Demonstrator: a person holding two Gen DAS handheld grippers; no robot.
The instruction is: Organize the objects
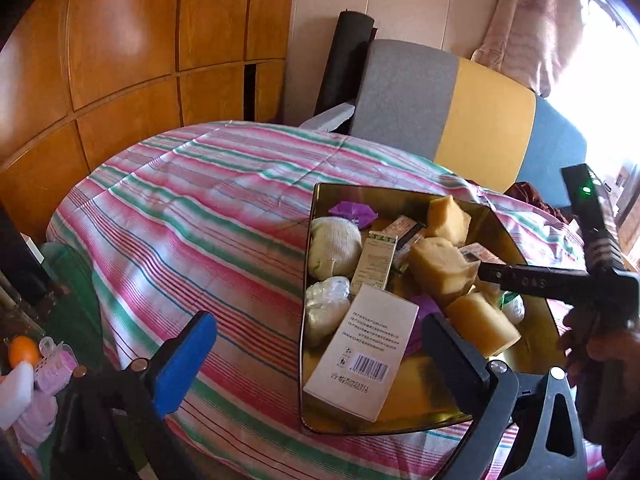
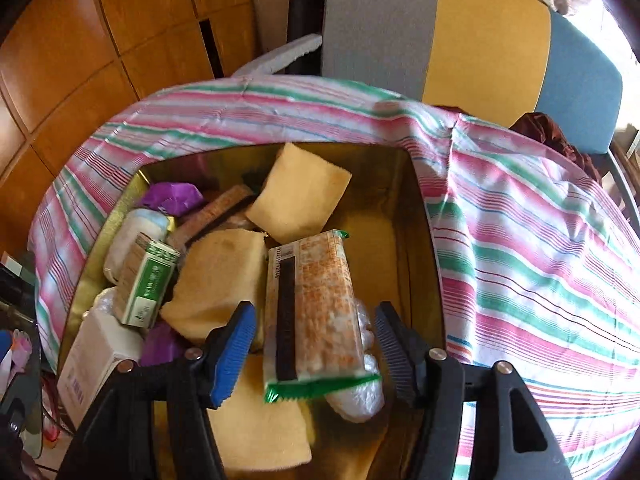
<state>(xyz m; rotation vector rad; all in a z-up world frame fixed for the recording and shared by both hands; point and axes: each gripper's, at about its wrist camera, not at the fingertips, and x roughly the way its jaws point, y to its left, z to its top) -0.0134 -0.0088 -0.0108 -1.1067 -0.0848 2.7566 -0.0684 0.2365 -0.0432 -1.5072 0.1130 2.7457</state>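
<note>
While my right tool (image 2: 316, 344) hangs open around the packet (image 2: 316, 312) inside the tin (image 2: 424, 216), I judge the next move is closing. My left tool (image 1: 316, 356) waits open near the tin.

The cloth (image 2: 540, 248) carries pink, green and white stripes with thin blue lines; the tin (image 2: 424, 216) on it is gold. Inside lie yellow sponges (image 2: 298, 194), a purple wrapper (image 2: 172, 197), a green-and-white carton (image 2: 146, 286) and an orange-speckled packet (image 2: 316, 312) with a black band and green edges. The far cushion (image 1: 452, 108) shows grey, yellow and blue bands.
</note>
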